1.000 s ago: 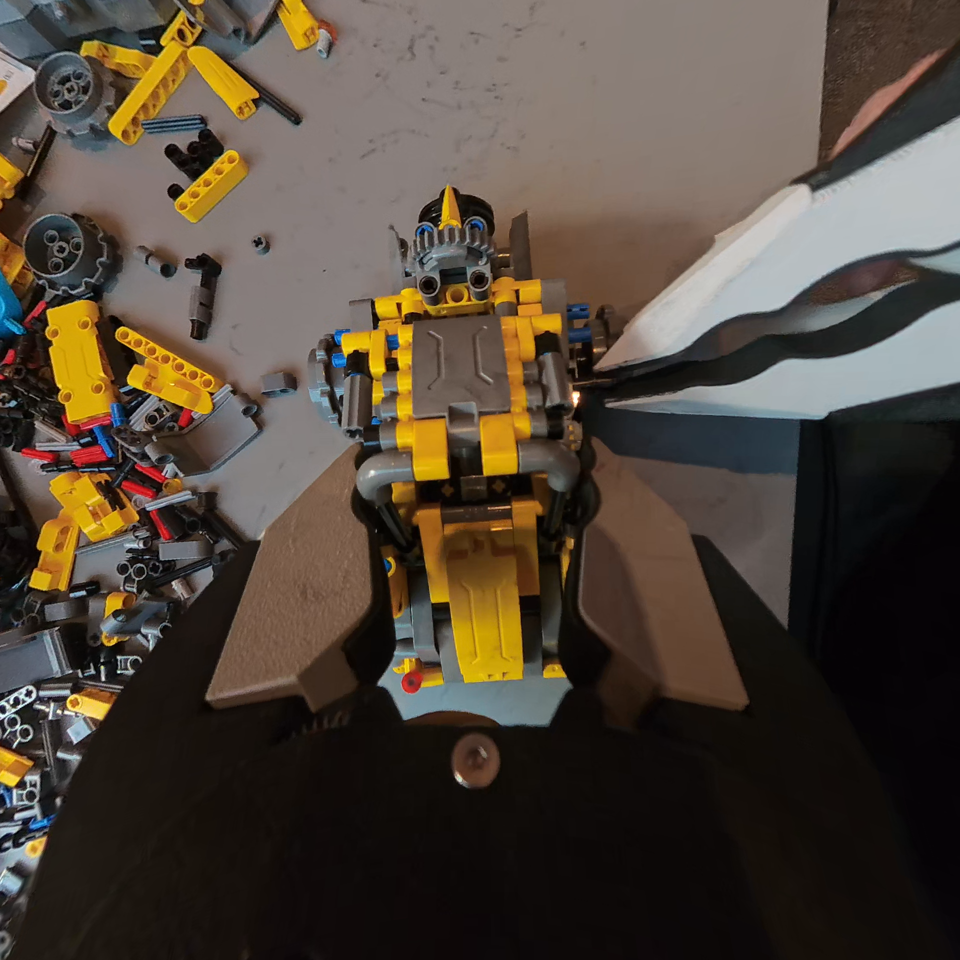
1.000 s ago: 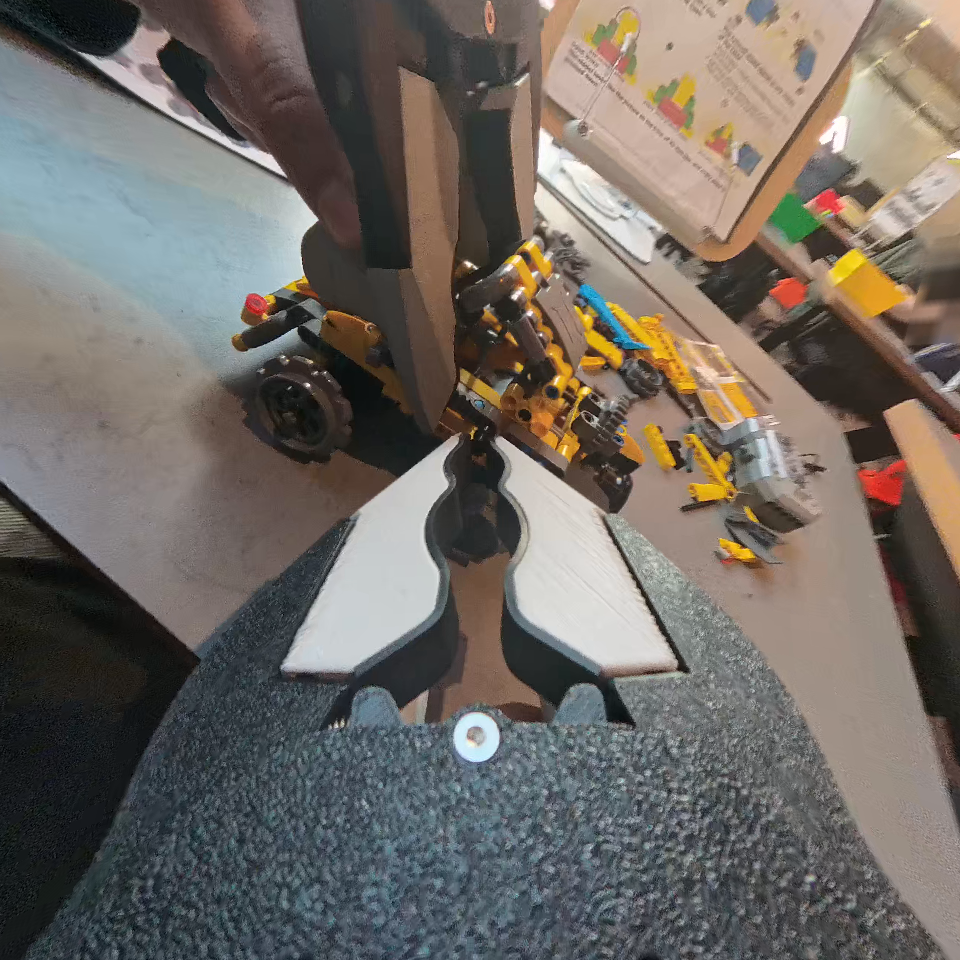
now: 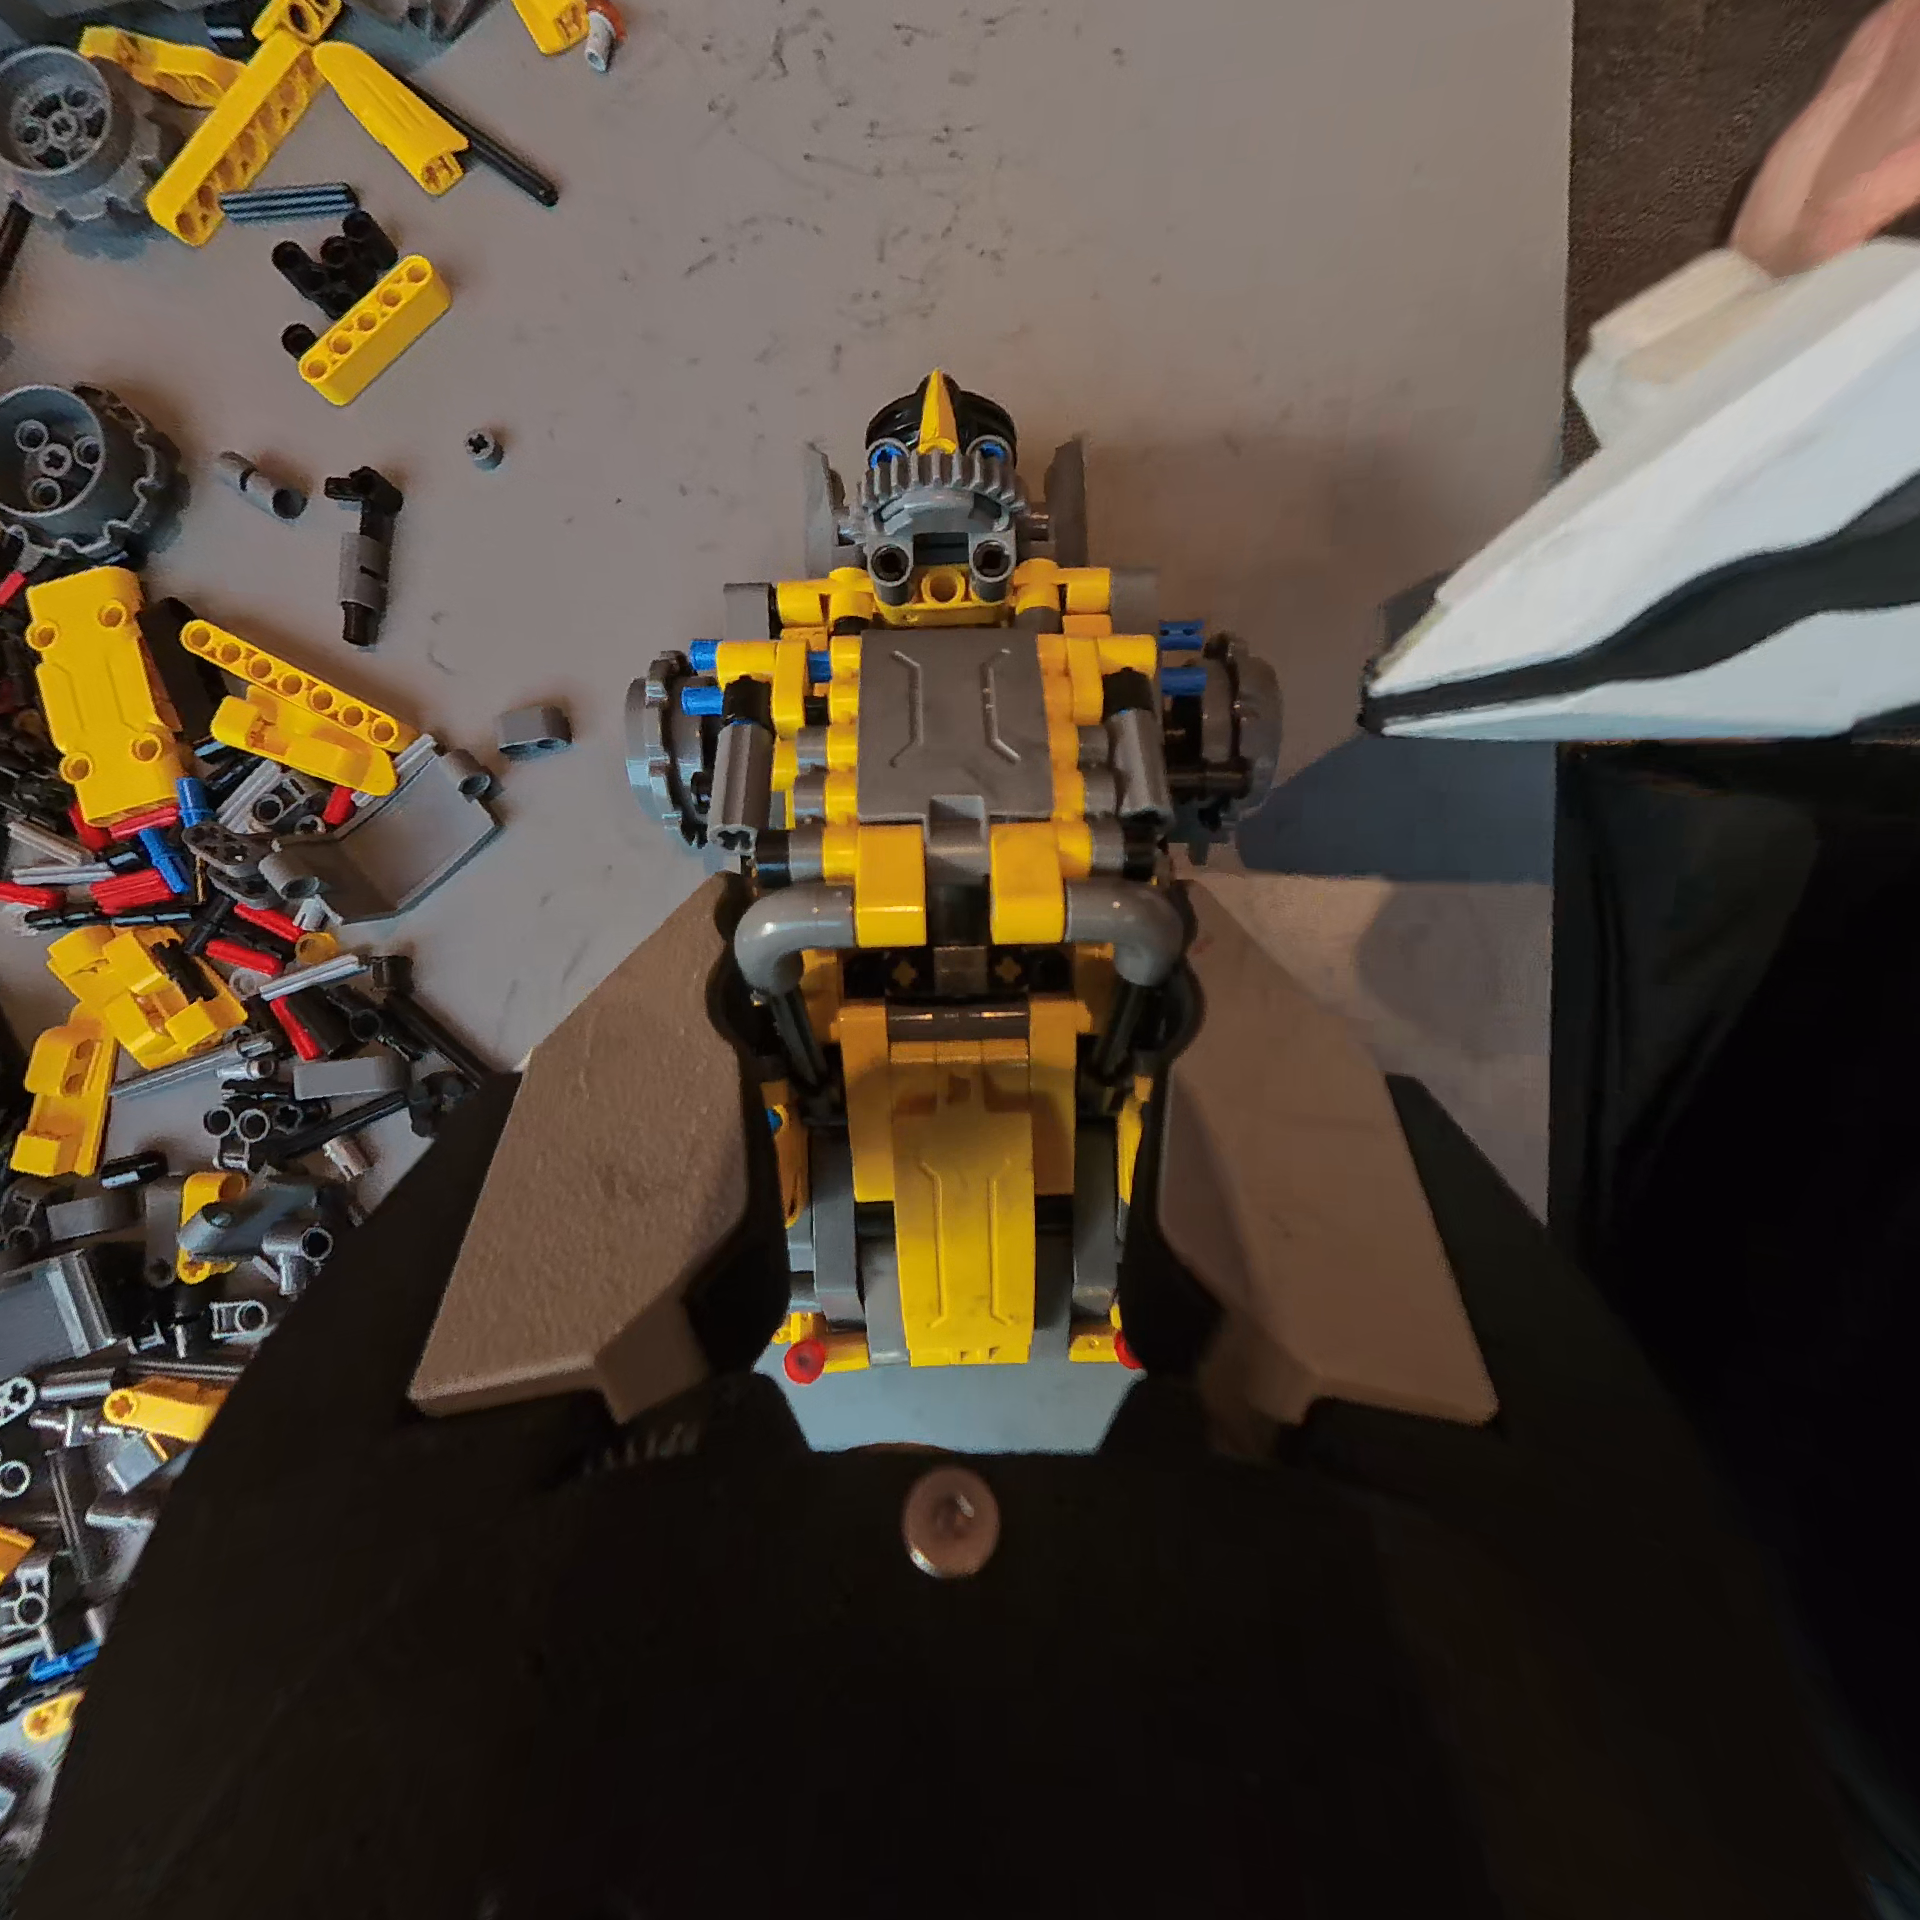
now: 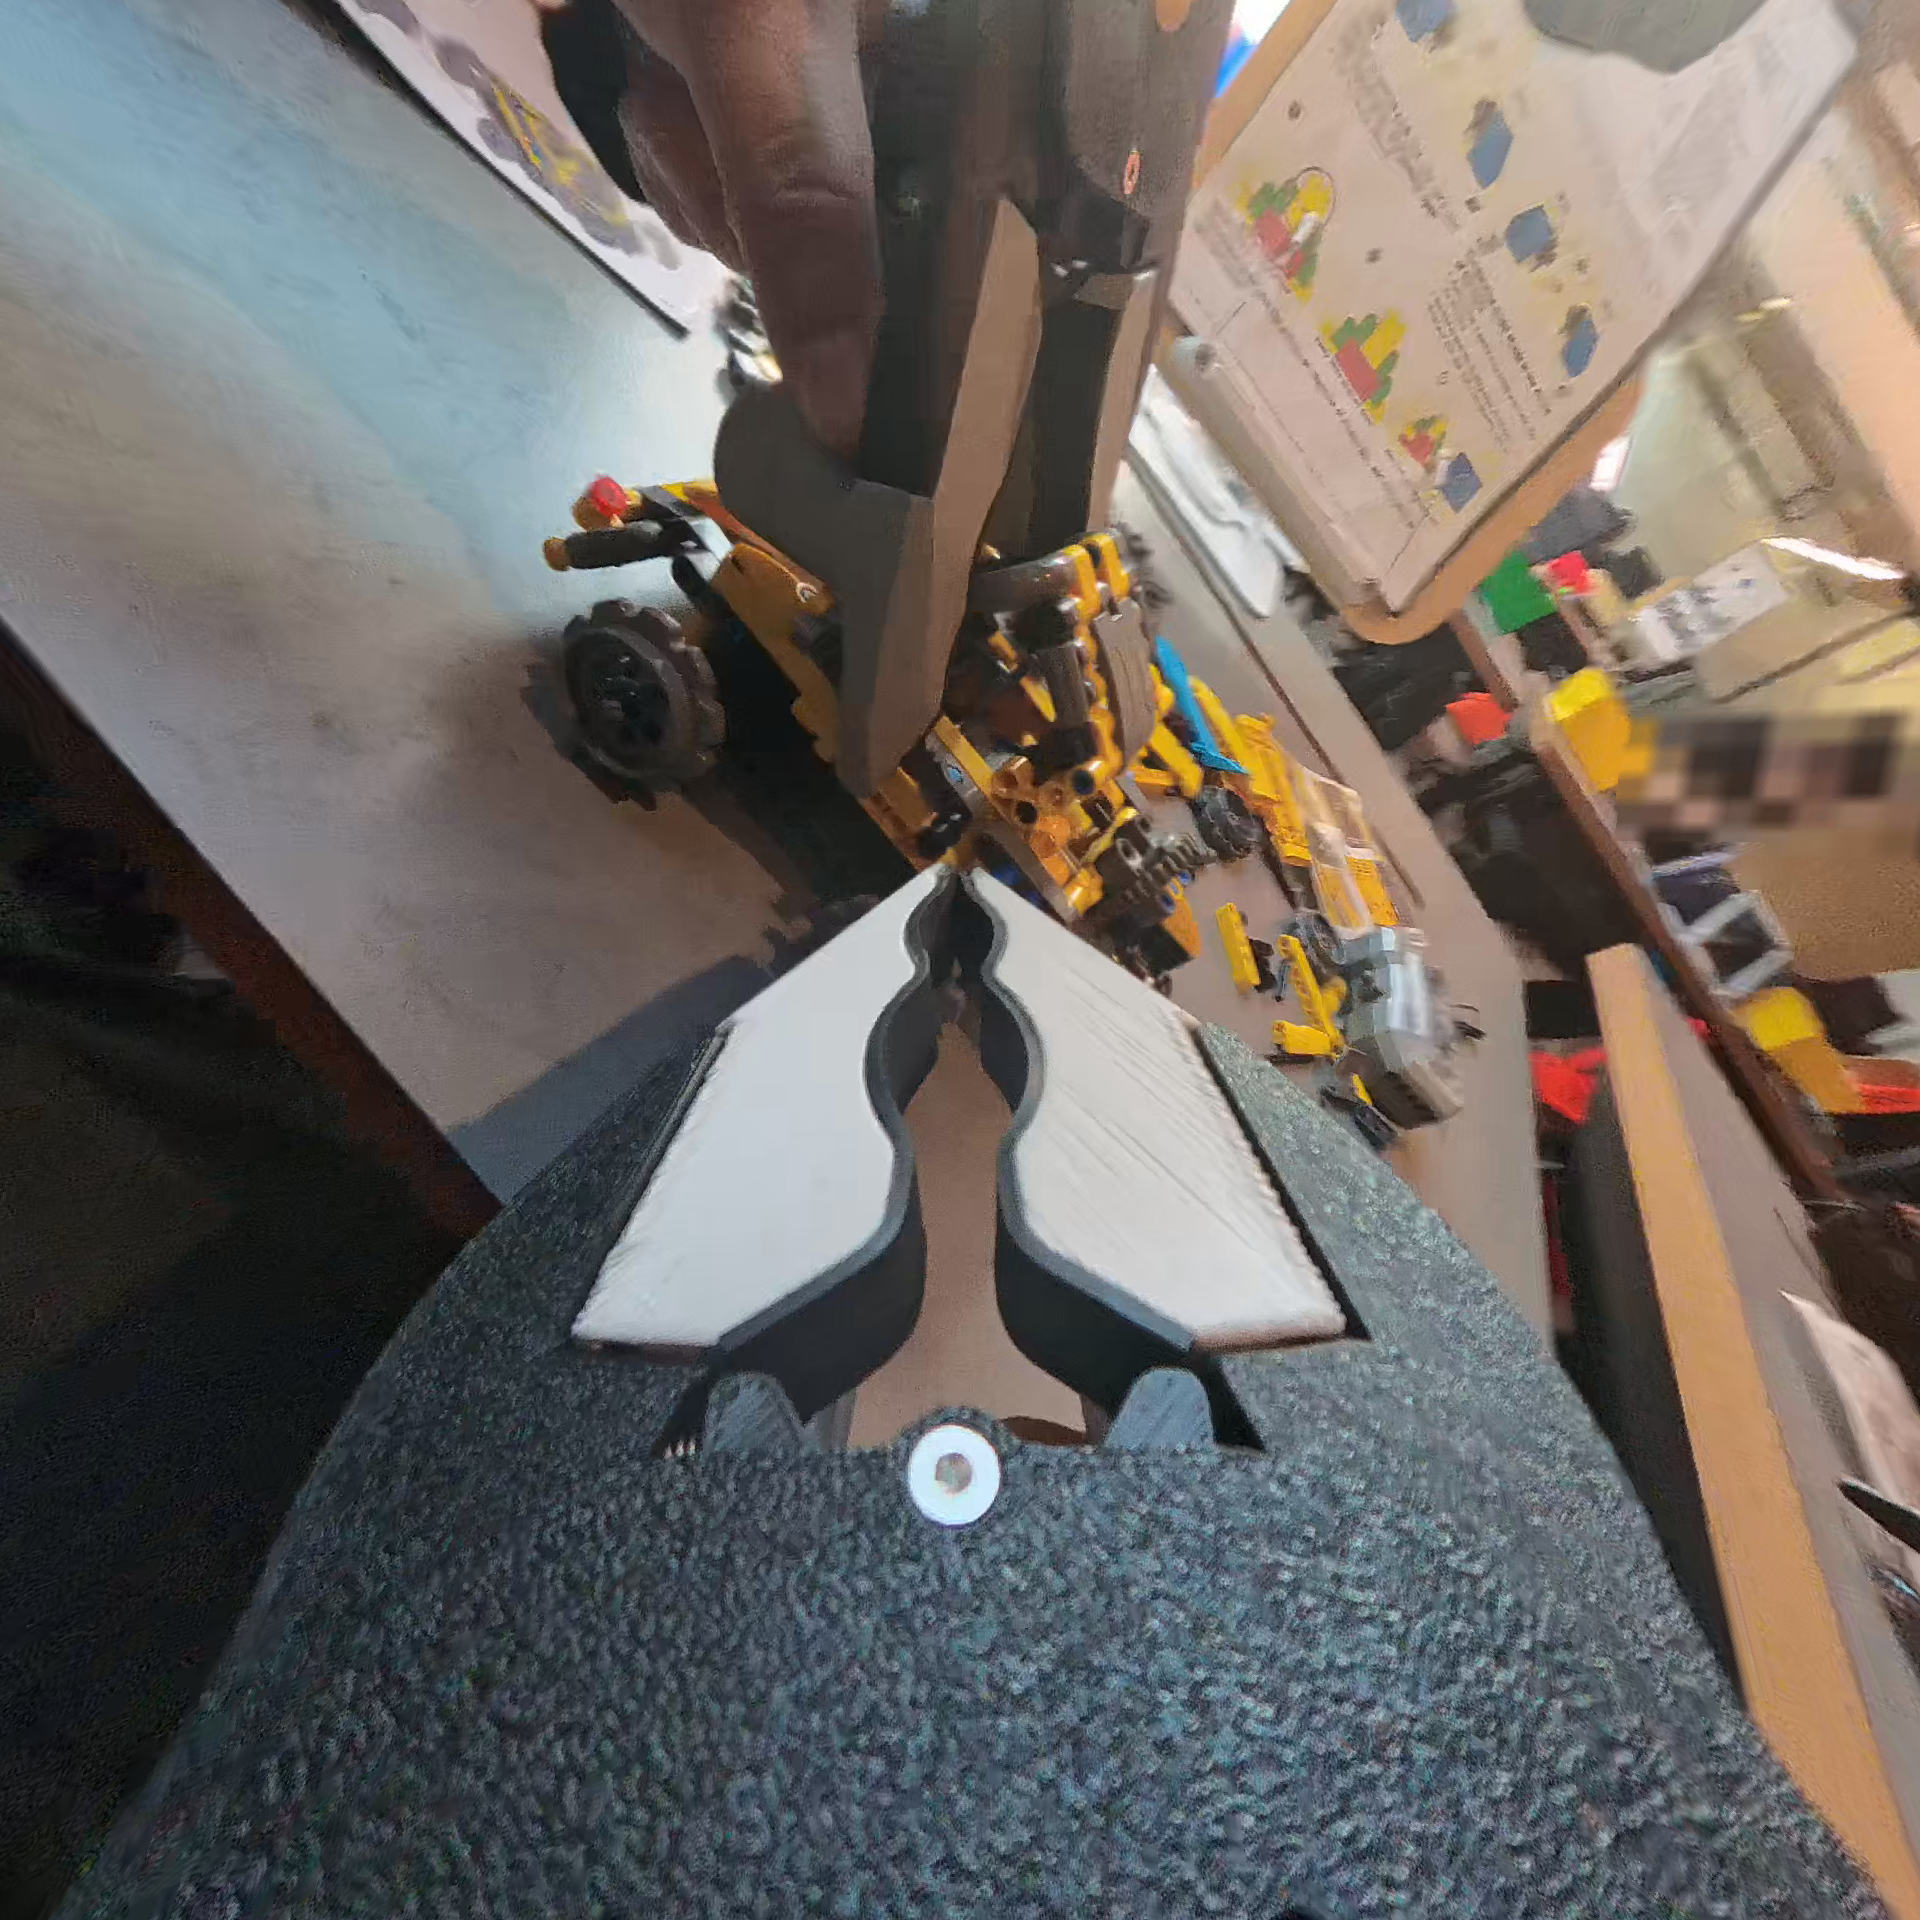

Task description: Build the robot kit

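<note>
Left gripper (image 3: 961, 935): its two brown fingers are clamped on the sides of the yellow and grey brick vehicle (image 3: 951, 831), at the cab end; the jaws press on both flanks.
Vehicle place: it stands on the grey bench (image 3: 1039, 260), near the bench edge on the right gripper's side, nose toward the middle of the bench.
Right gripper (image 4: 956, 883): its white fingers are together at the tips, with nothing between them; the tips are just beside the vehicle's flank, and I cannot tell if they touch it.
Only in the left wrist view: the top of the vehicle with its grey roof plate (image 3: 945, 727), the gear (image 3: 940, 488) at its nose, and the loose pile of yellow, black and red pieces (image 3: 177, 935) along the left bench edge; two grey wheels (image 3: 73, 468) lie there too.
Only in the right wrist view: the black toothed wheel (image 4: 639, 691) of the vehicle resting on the bench, a hand (image 4: 790, 208) on the left gripper from above, a sheet with coloured brick pictures (image 4: 1455, 260) leaning behind, and a small grey and yellow assembly (image 4: 1382, 1018) farther along the bench.
Blur: the right wrist view is smeared at its far side, so small pieces there are not readable.
</note>
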Available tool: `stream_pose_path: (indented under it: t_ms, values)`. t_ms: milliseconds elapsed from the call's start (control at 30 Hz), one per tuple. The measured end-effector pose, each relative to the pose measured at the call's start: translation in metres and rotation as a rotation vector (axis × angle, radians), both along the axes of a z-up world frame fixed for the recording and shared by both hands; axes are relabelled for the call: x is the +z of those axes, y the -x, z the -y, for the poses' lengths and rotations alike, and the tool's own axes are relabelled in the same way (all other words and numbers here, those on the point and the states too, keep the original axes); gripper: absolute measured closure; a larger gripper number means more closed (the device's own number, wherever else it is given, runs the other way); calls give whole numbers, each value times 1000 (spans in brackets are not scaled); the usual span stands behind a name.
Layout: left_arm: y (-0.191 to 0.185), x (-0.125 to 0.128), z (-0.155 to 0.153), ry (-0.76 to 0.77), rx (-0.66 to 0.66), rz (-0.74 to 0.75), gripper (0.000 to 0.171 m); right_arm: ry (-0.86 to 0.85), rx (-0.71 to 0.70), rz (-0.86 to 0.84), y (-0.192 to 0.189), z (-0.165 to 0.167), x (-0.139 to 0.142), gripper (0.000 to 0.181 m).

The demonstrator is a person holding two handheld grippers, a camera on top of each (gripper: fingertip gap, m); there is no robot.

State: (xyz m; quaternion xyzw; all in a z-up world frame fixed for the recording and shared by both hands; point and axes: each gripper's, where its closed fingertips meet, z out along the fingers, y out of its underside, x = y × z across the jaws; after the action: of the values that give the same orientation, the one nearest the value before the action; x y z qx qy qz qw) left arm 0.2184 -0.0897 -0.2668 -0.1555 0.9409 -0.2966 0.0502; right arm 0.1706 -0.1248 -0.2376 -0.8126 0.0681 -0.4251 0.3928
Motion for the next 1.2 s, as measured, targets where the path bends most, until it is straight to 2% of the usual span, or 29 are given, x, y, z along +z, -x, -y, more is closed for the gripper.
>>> stream_pose_path:
  t_ms: [100,233,433,567,633,767,867,1000,1100,1200]
  values:
    - [-1,0,-1,7,28,1,95,56,-86,171,1,2,-1,181]
    - [-1,0,-1,12,31,3,95,68,-76,234,11,-9,-1,181]
    - [0,0,-1,16,23,8,96,86,-97,231,3,-10,-6,181]
    - [0,0,2,16,35,14,95,113,-106,202,-22,-18,-6,181]
    - [-3,0,2,18,54,13,96,47,-41,235,-4,-20,5,181]
    - [-4,1,2,28,47,12,96,72,-97,214,1,2,-4,181]
    - [-2,1,2,27,52,12,95,77,-101,175,3,0,-11,181]
    - [21,1,12,12,24,8,95,-5,-141,77,30,13,-20,181]
    - [40,1,25,19,-3,10,96,-18,-217,98,51,38,-19,181]
    - [55,1,36,25,-25,12,96,-59,-214,63,67,41,-18,181]
